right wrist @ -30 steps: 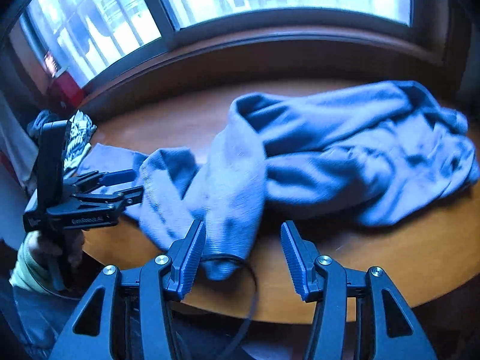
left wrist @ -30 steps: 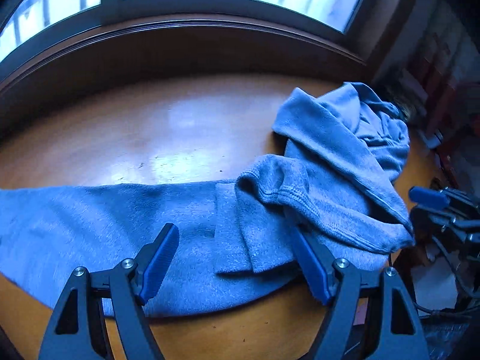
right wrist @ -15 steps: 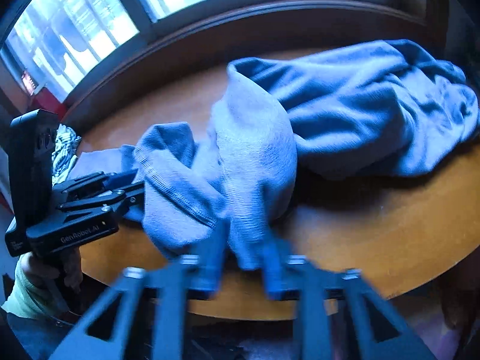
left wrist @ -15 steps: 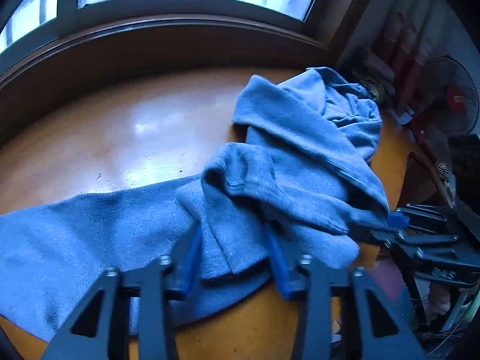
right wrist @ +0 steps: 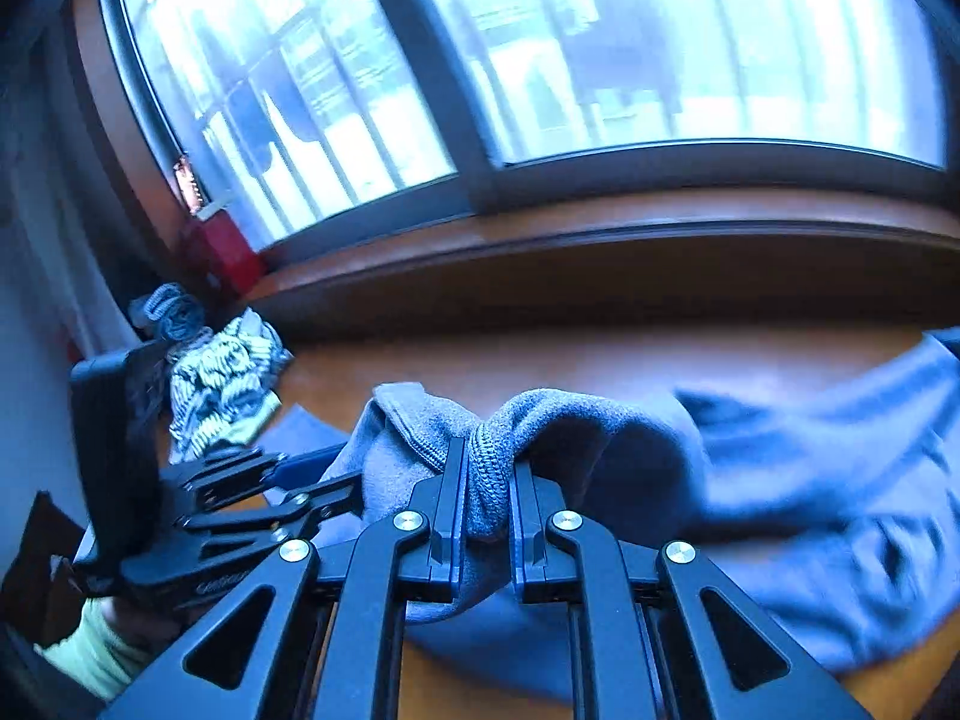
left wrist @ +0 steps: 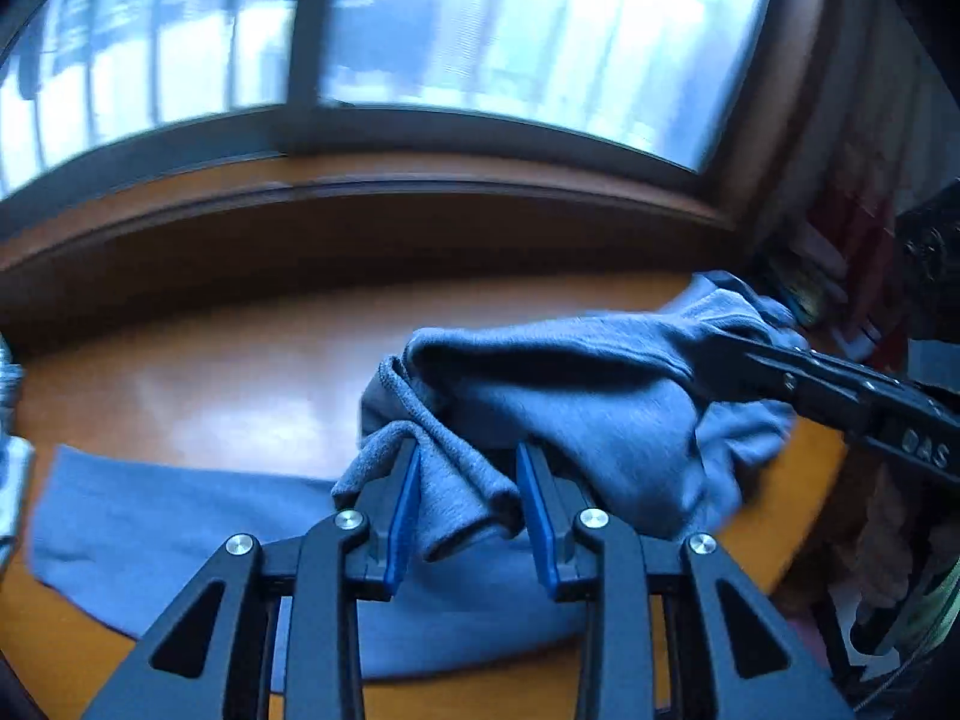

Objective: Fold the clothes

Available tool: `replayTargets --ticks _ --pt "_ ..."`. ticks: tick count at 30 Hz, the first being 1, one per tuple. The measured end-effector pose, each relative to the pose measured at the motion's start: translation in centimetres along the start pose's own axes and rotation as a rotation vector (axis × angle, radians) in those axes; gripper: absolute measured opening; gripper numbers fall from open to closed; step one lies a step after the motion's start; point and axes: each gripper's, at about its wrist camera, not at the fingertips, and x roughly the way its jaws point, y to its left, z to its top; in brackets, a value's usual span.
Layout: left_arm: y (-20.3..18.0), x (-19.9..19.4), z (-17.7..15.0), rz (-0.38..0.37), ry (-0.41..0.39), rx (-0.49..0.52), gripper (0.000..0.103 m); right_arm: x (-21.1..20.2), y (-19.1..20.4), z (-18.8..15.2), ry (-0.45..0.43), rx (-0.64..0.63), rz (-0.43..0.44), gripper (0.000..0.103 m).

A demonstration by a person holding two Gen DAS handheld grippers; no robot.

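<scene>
Two tongs, one garment: both sets are clamped on the same blue garment, none of it folded yet.
Window (left wrist: 480, 30): fills the 12 o'clock half of both wrist views, blurred.
Worktop (left wrist: 210, 372): brown wood, bare toward 10 o'clock in the left wrist view.
Blue garment (left wrist: 600, 408): fleece-like; one flat part lies on the worktop from 6 to 9 o'clock, the rest is bunched and raised toward 3 o'clock.
Striped cloth (right wrist: 222, 372): a separate heap at 9 o'clock in the right wrist view, off the worktop edge as far as can be told.
Left tongs (left wrist: 468, 498): clamped on a thick rolled fold of the garment, pads wide apart around it.
Right tongs (right wrist: 489, 492): nearly together, clamped on a ridged seam, possibly a zip edge.
Progress: judged early; garment is crumpled, no neat fold visible.
Remaining: spread it flat, then fold in stages.
Writing: "DAS" legible on the right tongs' body at 3 o'clock in the left wrist view; the marking on the left tongs' body in the right wrist view is too blurred to read.
</scene>
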Motion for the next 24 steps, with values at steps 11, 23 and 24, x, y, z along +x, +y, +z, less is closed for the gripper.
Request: replayTargets --ticks 11,23,24 --pt "6.4 1.0 1.3 0.261 0.057 -0.159 0.029 14.0 0.4 4.5 0.156 0.018 0.032 0.014" --pt "7.7 1.5 -2.6 0.391 0.16 -0.279 0.049 16.6 -0.1 3.9 0.195 0.011 -0.021 0.048" --pt "7.9 1.4 -2.9 0.396 0.163 -0.284 0.049 15.8 0.3 3.6 0.189 -0.005 -0.036 0.048"
